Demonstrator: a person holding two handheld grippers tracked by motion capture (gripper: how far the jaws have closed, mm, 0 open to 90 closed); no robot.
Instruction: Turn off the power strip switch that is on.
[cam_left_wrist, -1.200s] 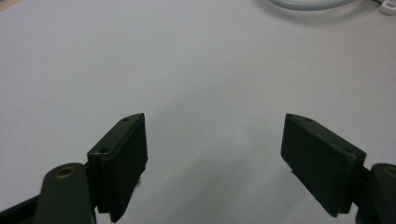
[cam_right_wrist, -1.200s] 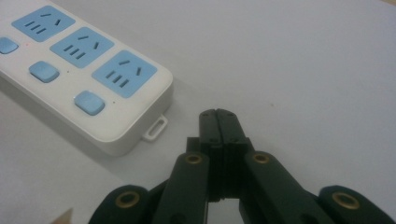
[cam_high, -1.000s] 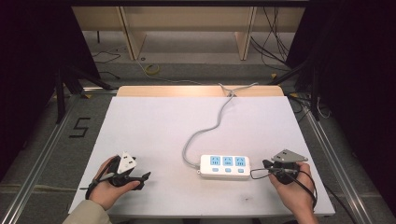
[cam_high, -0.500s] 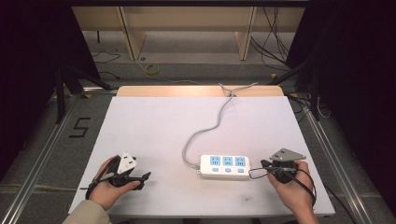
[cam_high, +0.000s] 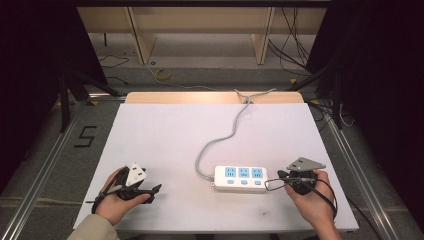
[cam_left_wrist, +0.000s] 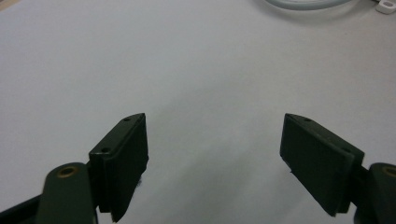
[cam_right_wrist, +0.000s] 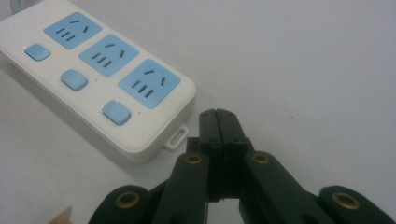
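We find the right gripper (cam_right_wrist: 218, 114) pressed together, empty, just beside the power strip (cam_right_wrist: 100, 74); the left gripper (cam_left_wrist: 215, 163) stands spread over bare table (cam_left_wrist: 187, 60).

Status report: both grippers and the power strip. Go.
Left gripper open over bare table. Right gripper shut, empty, tips just off the power strip end. Strip flat, nothing plugged in. Nothing between.

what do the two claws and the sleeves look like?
Both claws, left and right, have black jaws with flat pads and brass pivot pins. Each carries a grey three-cornered plate and trails a black cable. The left sleeve is beige.
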